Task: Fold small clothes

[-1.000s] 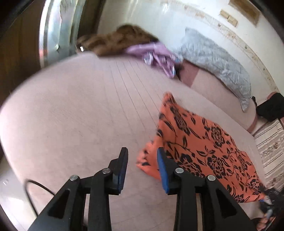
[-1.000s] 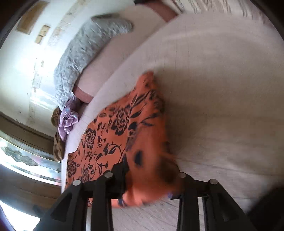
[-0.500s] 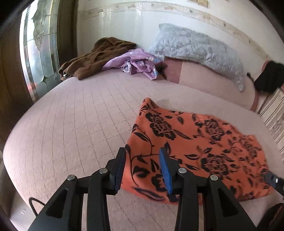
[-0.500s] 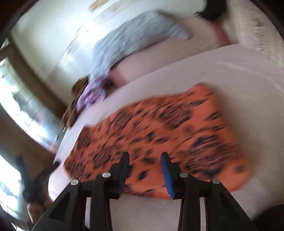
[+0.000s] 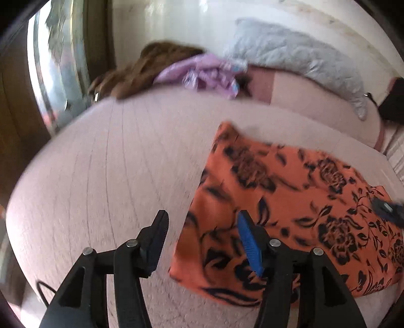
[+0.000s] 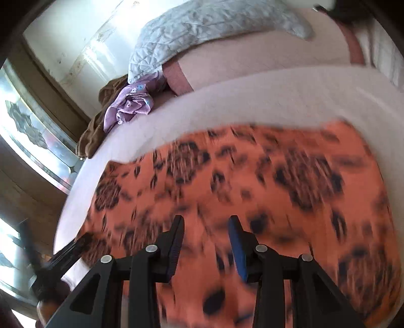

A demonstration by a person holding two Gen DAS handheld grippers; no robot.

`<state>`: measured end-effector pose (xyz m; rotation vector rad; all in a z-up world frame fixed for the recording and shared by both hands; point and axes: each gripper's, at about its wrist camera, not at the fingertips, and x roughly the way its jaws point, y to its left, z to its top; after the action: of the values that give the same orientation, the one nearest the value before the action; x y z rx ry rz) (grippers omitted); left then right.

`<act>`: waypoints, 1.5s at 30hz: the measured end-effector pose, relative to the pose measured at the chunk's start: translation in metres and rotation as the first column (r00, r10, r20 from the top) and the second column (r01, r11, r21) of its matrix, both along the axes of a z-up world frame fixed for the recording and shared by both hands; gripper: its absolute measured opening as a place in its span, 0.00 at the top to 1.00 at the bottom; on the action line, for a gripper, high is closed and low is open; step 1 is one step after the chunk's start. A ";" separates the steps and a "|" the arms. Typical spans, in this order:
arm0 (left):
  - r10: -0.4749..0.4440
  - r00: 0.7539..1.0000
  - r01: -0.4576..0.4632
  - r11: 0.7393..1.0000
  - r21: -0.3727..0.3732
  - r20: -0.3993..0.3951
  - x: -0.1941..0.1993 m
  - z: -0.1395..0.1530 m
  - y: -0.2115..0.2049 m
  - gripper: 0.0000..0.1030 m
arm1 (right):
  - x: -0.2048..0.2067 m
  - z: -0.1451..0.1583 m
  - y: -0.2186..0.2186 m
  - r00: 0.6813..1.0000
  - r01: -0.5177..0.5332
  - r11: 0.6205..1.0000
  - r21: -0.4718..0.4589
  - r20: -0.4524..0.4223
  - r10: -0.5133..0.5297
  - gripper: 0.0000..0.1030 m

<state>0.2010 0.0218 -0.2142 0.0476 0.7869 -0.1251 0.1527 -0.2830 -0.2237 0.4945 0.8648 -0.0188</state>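
With a fold apparently just laid, the left gripper is opening, empty, astride the near corner of the orange black-flowered cloth, while the right gripper hovers part-open and empty over it; regrasping an edge likely comes next.

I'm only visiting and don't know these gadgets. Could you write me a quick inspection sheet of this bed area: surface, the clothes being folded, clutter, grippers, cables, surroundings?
Surface: pink quilted bedspread, mostly bare on the left of the left wrist view.
Job's things: orange cloth with black flowers, lying flat on the bedspread.
Clutter: purple garment and brown garment bunched at the far edge; grey quilted pillow behind them.
Grippers: left gripper over the cloth's near corner, jaws opening, pads not pressing on anything. Right gripper above the cloth, open, holding nothing.
Cables: a thin dark cable at the lower left of the left wrist view.
Surroundings: pale wall; a patterned glass panel in a dark wooden frame.
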 end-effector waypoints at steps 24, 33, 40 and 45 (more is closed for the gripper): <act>-0.067 0.996 0.078 0.979 0.186 -0.062 -0.002 -0.023 -0.022 0.38 | 0.004 -0.034 -0.137 0.944 0.254 0.965 -0.060 -0.202 -0.261 0.74; -0.069 0.997 0.075 0.982 0.172 -0.039 -0.019 -0.020 -0.017 0.38 | -0.045 0.001 -0.065 0.995 0.062 0.997 -0.034 -0.075 -0.065 0.70; -0.040 0.998 0.043 0.997 0.060 -0.049 -0.016 -0.010 -0.002 0.38 | -0.062 -0.011 -0.025 0.993 -0.014 0.995 -0.097 -0.121 0.002 0.70; 0.049 0.998 -0.047 0.997 0.055 -0.031 -0.008 -0.007 0.015 0.38 | -0.039 0.008 0.000 0.993 -0.095 0.995 -0.005 -0.063 0.095 0.70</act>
<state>0.1925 0.0365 -0.2209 0.0778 0.8230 -0.0591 0.1141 -0.2826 -0.2156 0.4463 0.9485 0.0498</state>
